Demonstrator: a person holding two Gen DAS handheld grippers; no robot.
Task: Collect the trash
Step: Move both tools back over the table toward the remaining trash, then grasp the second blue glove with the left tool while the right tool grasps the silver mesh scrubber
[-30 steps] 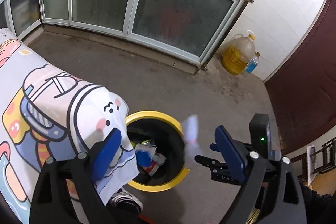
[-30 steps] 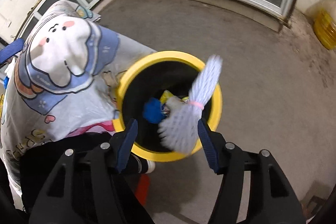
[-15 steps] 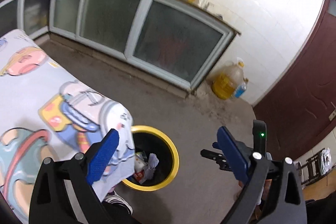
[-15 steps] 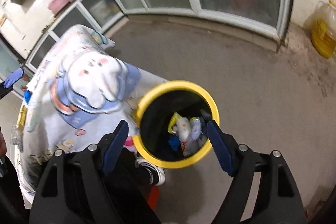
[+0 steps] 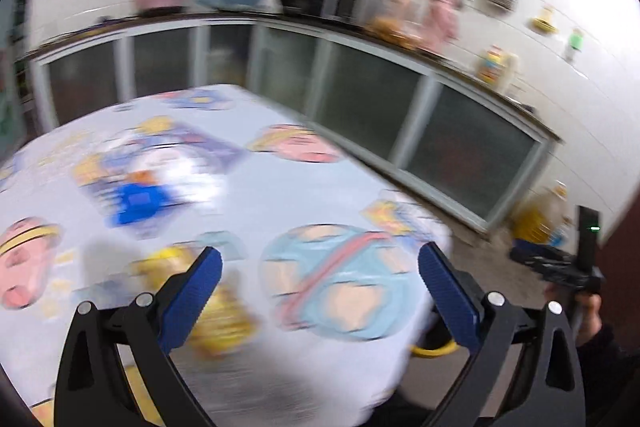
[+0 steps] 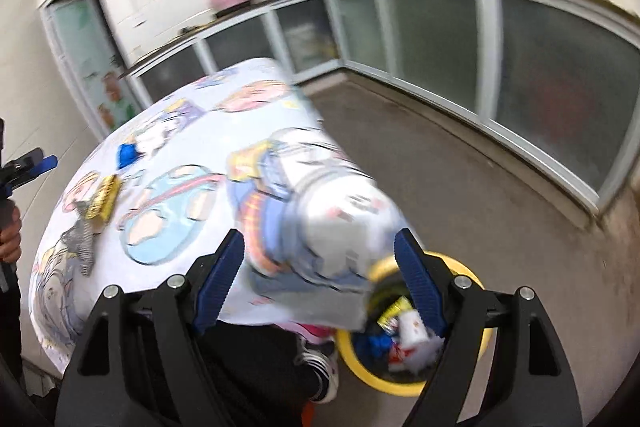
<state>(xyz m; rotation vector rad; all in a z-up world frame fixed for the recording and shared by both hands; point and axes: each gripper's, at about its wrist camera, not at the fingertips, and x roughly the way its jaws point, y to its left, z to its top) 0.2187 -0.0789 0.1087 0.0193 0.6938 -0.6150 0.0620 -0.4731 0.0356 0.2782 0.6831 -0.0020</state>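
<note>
My left gripper [image 5: 320,267] is open and empty, above the table with the cartoon cloth [image 5: 280,187]. A blue wrapper [image 5: 136,205] and a yellow wrapper [image 5: 216,311] lie on the cloth, both blurred. My right gripper [image 6: 320,267] is open and empty, over the table's corner and the yellow-rimmed bin [image 6: 472,269]. The bin holds several pieces of trash [image 6: 408,331]. In the right wrist view the blue wrapper [image 6: 127,153], the yellow wrapper [image 6: 104,197] and a grey mesh piece [image 6: 82,241] lie on the cloth [image 6: 168,227].
Glass-fronted cabinets [image 5: 400,115] run along the walls under a counter. A yellow oil jug [image 5: 536,215] stands on the floor by the wall. The bin's rim [image 5: 434,350] shows just past the table's corner. A shoe [image 6: 324,367] is beside the bin.
The white mesh piece dropped from my right gripper into the bin. Both grippers then swung up and left, from the bin toward the table top. Both views are blurred by motion.
</note>
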